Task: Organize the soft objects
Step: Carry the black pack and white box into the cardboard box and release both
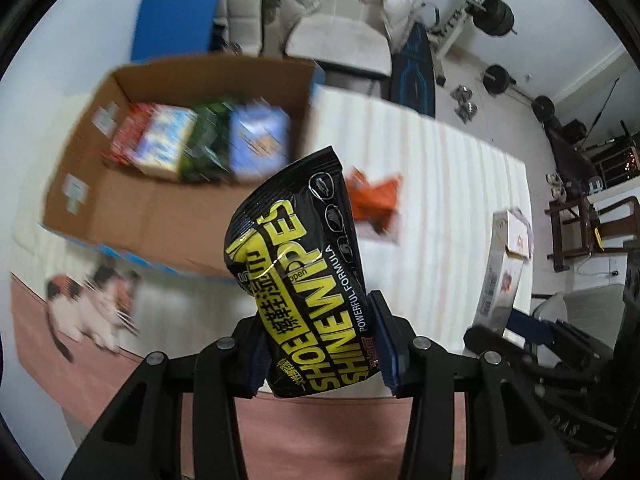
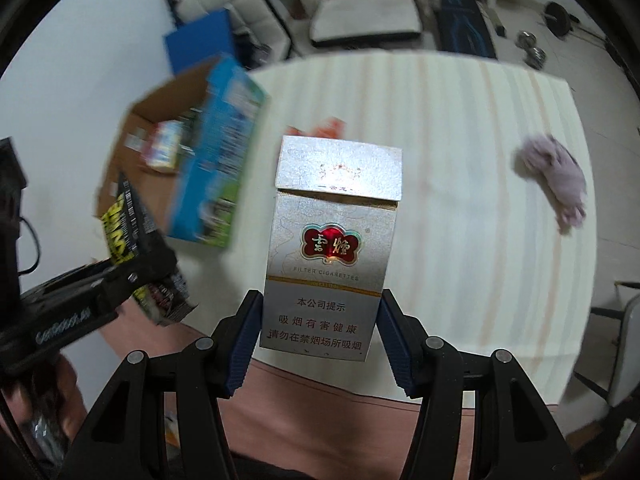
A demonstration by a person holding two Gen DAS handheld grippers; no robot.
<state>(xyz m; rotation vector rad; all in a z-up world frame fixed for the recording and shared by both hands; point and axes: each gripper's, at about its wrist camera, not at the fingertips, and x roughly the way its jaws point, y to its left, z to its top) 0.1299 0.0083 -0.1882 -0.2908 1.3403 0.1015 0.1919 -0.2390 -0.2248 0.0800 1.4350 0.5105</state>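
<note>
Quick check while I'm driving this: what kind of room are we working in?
Most likely a living room at home, doubling as a gym: a pale sofa, barbell weights on the floor, and a table with a striped cloth.

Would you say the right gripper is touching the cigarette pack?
Touching: the right wrist view shows the right gripper with both pads pressed against the cigarette pack.
</note>
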